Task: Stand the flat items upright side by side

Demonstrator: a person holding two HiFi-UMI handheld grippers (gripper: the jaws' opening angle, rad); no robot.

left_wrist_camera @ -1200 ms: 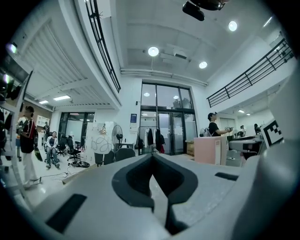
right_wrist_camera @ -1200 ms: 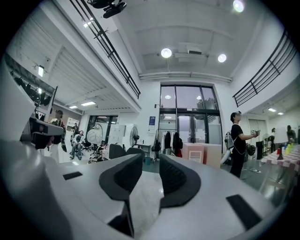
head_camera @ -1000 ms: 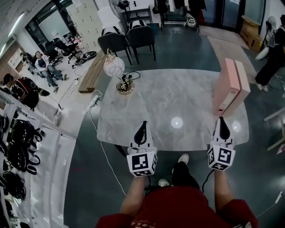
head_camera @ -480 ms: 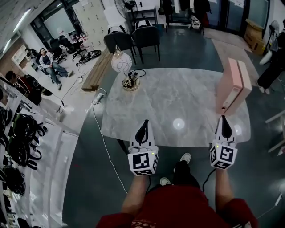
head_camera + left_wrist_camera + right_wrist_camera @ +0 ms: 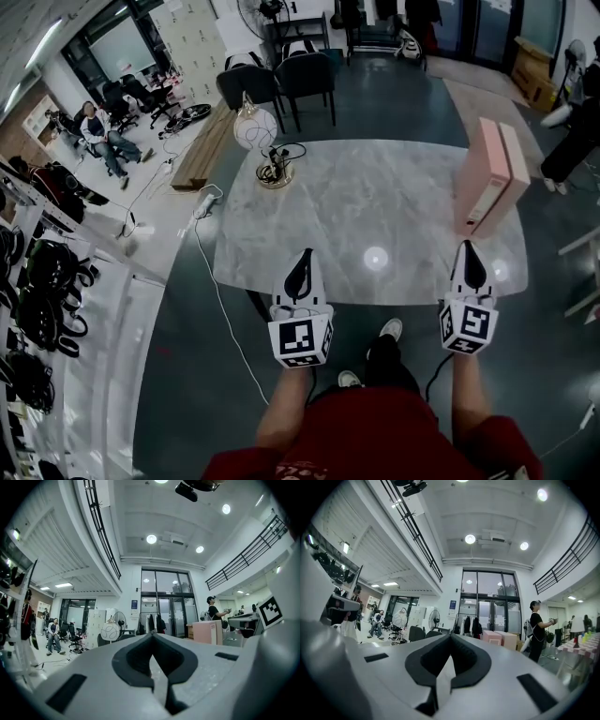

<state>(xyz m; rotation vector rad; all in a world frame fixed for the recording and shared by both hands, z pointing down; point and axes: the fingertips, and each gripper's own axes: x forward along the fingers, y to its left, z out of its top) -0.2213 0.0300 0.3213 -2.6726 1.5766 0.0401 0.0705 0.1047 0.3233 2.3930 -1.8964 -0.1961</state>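
The left gripper (image 5: 302, 256) has its jaws together with nothing between them, and the right gripper (image 5: 468, 249) is the same: closed and empty. Both point level over the near edge of the table (image 5: 375, 192), left of centre and at the right corner. Over the last second almost nothing has changed. The grippers hang in nearly the same spots, and the two pink files (image 5: 492, 178) have not shifted. They stand upright, side by side and touching, near the table's right edge, well ahead of the right gripper.

With both grippers free and no flat item left lying down, the task looks finished, or paused at its end.

A lamp (image 5: 255, 129) with a coiled cord stands at the far left of the table, well apart from the files. Chairs (image 5: 281, 80) sit beyond the far edge, and a cable (image 5: 208, 281) trails over the floor on the left. A person (image 5: 574, 131) stands off to the right. Nothing lies between the grippers and the files.
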